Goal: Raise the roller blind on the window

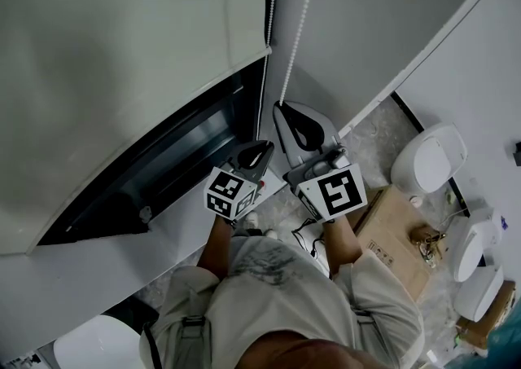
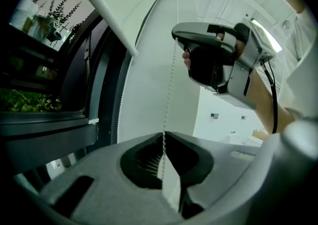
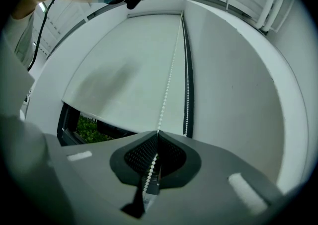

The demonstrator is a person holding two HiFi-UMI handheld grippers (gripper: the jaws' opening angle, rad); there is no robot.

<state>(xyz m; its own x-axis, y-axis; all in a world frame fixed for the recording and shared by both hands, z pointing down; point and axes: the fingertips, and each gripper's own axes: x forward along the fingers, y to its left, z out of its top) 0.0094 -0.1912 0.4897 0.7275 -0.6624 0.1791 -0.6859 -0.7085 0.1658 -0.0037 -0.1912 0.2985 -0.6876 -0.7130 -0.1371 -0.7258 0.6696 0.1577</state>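
Note:
The white roller blind covers most of the window, and a dark strip of glass shows under its bottom bar. A white bead chain hangs at the blind's right edge. My right gripper is shut on one strand of it, with the beads running between the pads. My left gripper is shut on that same strand, lower down. From there I see the right gripper above it. A second strand hangs free beside the frame.
A grey window sill runs below the glass. White ceramic fixtures and a flat cardboard piece lie on the speckled floor to the right. A white wall stands just right of the chain. Green plants show outside.

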